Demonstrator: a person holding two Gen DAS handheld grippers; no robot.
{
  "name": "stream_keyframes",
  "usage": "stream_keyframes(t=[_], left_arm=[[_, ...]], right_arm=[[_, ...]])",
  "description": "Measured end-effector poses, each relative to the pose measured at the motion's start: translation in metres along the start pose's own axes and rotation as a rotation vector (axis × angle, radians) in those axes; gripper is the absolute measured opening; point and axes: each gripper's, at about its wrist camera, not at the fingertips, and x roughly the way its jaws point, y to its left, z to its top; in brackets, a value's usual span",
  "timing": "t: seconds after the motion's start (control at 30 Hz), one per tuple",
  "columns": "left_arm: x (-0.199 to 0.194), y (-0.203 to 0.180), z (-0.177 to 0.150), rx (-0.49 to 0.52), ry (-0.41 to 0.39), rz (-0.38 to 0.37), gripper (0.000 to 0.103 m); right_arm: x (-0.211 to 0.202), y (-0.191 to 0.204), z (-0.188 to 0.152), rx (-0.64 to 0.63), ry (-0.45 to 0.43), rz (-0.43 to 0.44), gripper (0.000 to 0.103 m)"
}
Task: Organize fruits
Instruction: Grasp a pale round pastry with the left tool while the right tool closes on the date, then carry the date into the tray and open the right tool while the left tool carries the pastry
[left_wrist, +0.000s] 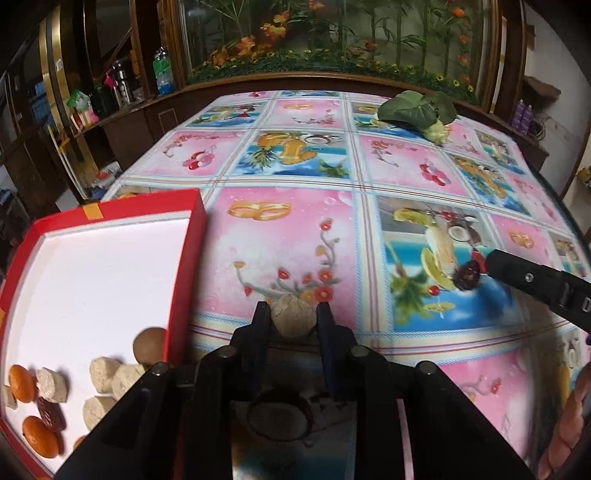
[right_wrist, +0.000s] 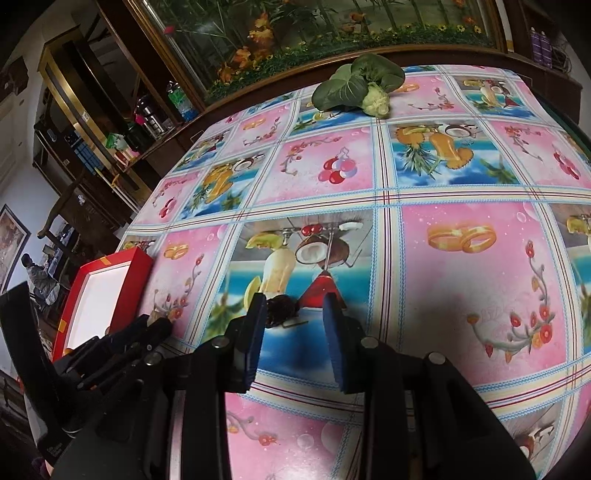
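Left wrist view: left gripper (left_wrist: 292, 314) has its two fingers pressed against the sides of a pale beige round slice (left_wrist: 293, 318), pinching it. The slice sits between the fingertips, over the patterned tablecloth (left_wrist: 280, 236), just right of the red tray (left_wrist: 195, 258). Whether the slice is lifted or resting on the cloth cannot be told.

Red tray: white inside, at near left. Its near left corner holds several beige slices (left_wrist: 105, 373), two orange fruits (left_wrist: 22, 382), a dark red date (left_wrist: 51, 413) and a brown round fruit (left_wrist: 149, 345) against the right wall. Far half of the tray floor is bare white.

Right gripper (right_wrist: 295, 306): fingers spread apart, tips low over the cloth. A dark wrinkled fruit (right_wrist: 282, 308) lies on the cloth between the tips, close against the left finger (right_wrist: 256, 314), with a clear gap to the right finger. In the left wrist view the same fruit (left_wrist: 468, 276) appears at the tip of the right gripper, well right of the tray.

Leafy green vegetable (right_wrist: 356, 86) lies at the far edge of the table, well apart from both grippers. The left gripper shows at near left in the right wrist view, beside the tray (right_wrist: 110, 291).
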Motion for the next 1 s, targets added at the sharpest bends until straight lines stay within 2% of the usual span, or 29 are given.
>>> stream_keyframes(t=[0.27,0.43,0.7,0.77,0.8,0.83,1.0], left_arm=[[-0.017,0.019,-0.021,0.057,-0.004,-0.011,0.025],[-0.017,0.017,-0.021,0.057,-0.005,-0.003,0.025],[-0.022,0.000,-0.027,0.109,-0.013,-0.048,0.025],[-0.021,0.000,-0.026,0.101,-0.012,-0.039,0.036],[-0.019,0.003,-0.024,0.084,-0.008,-0.026,0.055],[-0.018,0.005,-0.024,0.073,-0.005,-0.030,0.061],[-0.019,-0.001,-0.024,0.082,-0.007,-0.011,0.060]], right_arm=[[-0.006,-0.005,0.002,0.029,-0.003,0.016,0.034],[-0.004,-0.002,0.000,0.015,0.000,0.010,0.034],[-0.003,-0.006,0.001,0.021,0.001,0.010,0.034],[-0.003,-0.005,0.001,0.015,0.000,0.008,0.034],[-0.002,-0.005,0.001,0.014,0.002,0.009,0.034],[-0.001,-0.005,0.000,0.015,0.006,0.010,0.034],[0.005,-0.001,-0.003,-0.003,0.035,0.001,0.034]])
